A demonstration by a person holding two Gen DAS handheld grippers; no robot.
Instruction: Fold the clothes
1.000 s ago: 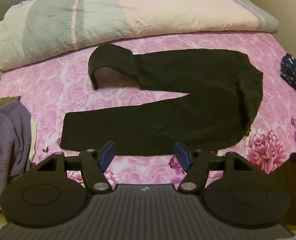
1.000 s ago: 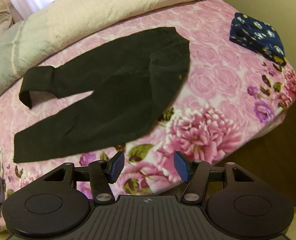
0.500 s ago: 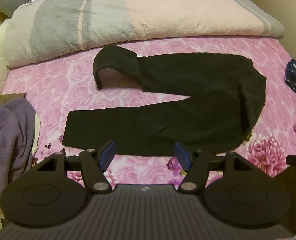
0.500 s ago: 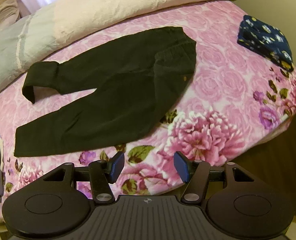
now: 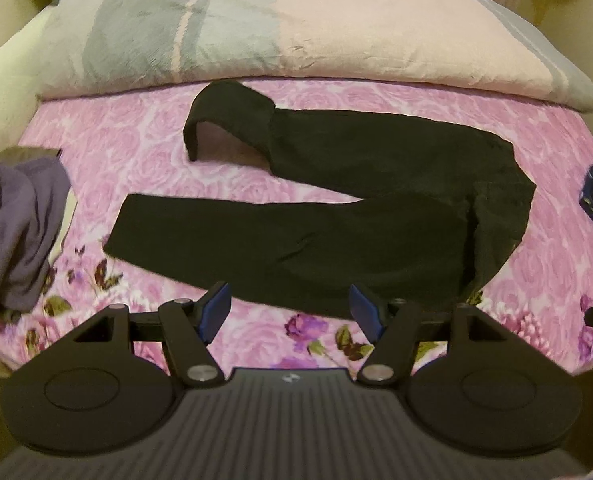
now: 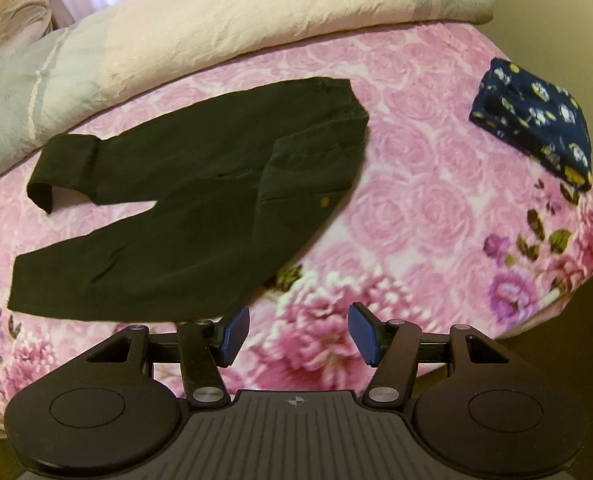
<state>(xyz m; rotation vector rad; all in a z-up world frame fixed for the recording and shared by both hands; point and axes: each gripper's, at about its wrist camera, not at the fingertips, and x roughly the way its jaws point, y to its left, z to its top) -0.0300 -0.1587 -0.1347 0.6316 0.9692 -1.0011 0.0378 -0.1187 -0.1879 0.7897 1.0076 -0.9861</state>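
Note:
Black trousers [image 5: 356, 216] lie spread on the pink floral bedspread [image 5: 136, 152], waist to the right, legs running left. The far leg's cuff is folded over on itself and stands up in an arch. My left gripper [image 5: 288, 310] hovers open over the near leg's lower edge, nothing between its blue pads. In the right wrist view the trousers [image 6: 200, 208] lie up and to the left. My right gripper [image 6: 298, 334] stands open above bare bedspread [image 6: 416, 208] just below the waist end, holding nothing.
A rolled pink and grey duvet [image 5: 296, 36] runs along the far side of the bed. A purple garment [image 5: 16, 236] lies heaped at the left edge. A folded navy floral cloth [image 6: 536, 120] sits near the right edge, beyond which the bed drops off.
Both views have slid sideways and rolled a little, so the trousers sit further right in the left view and nearer the right gripper. Both grippers stay open; the trousers have not moved.

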